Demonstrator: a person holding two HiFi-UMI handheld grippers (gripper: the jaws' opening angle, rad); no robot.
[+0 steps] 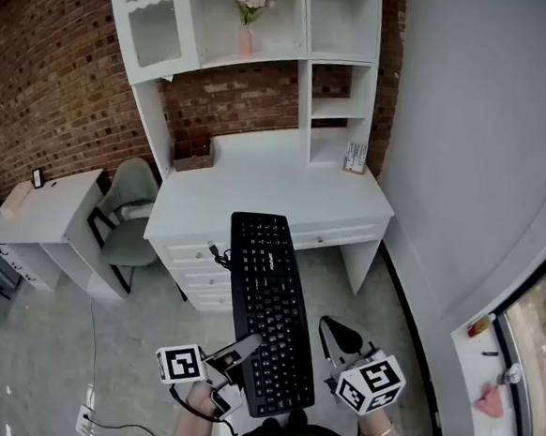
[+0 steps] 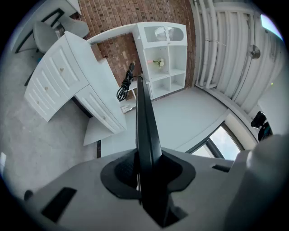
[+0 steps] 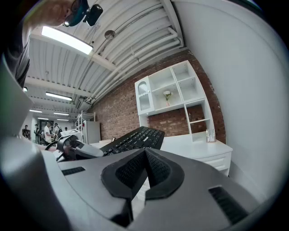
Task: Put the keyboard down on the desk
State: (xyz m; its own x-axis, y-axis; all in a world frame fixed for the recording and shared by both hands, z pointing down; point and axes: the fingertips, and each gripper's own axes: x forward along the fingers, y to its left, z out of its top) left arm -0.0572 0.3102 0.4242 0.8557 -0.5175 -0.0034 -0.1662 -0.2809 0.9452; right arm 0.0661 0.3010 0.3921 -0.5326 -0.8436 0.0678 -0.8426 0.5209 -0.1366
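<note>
One long black full-size keyboard [image 1: 271,306] is held in the air in front of the white desk's tabletop [image 1: 267,179], keys facing up. In the head view its far end overlaps the desk's front edge. A black cable [image 1: 218,253] is coiled at its far left corner. White print on the keyboard is too small to read. The left gripper [image 1: 244,344] has its jaws clamped on the keyboard's near left edge. The right gripper [image 1: 332,332] is near the right edge, apart from it, with its jaws together and nothing between them.
</note>
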